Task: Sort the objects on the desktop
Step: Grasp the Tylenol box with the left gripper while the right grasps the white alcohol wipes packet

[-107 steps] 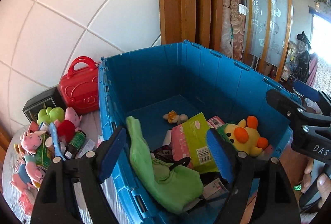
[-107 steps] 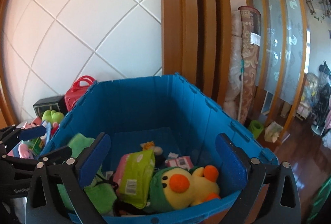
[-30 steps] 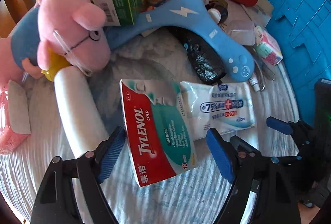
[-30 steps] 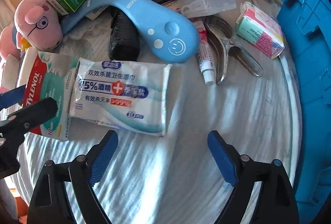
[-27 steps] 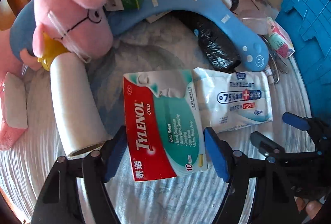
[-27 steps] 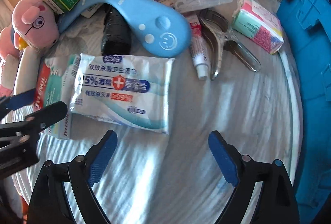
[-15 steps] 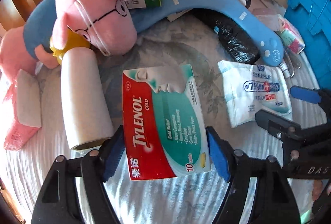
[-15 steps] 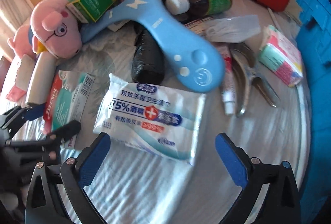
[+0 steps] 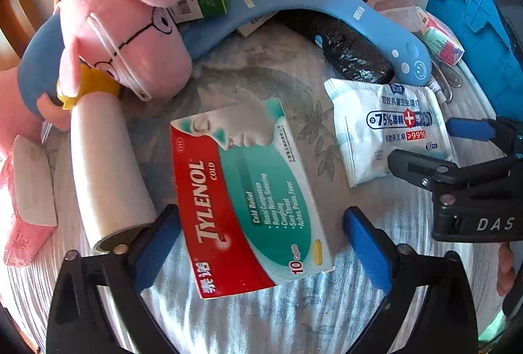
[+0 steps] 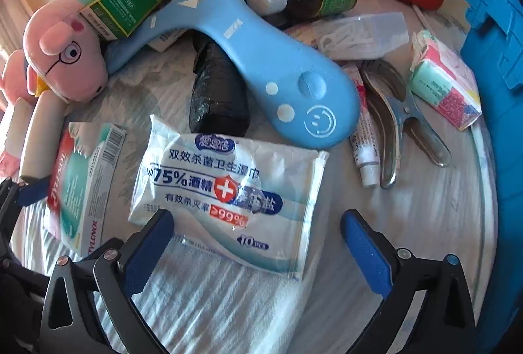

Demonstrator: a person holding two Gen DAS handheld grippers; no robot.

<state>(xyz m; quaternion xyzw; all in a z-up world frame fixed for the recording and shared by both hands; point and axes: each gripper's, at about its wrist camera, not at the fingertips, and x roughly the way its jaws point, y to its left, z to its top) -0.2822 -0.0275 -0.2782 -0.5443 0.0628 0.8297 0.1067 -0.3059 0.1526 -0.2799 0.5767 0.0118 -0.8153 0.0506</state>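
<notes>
While both grippers stand spread and empty, the left gripper (image 9: 258,242) straddles the flat red-and-teal Tylenol carton (image 9: 245,190), light and stiff; just right of it, the right gripper (image 10: 258,242) frames the soft, slippery white wipes pouch (image 10: 228,187): pinch across edges.
</notes>
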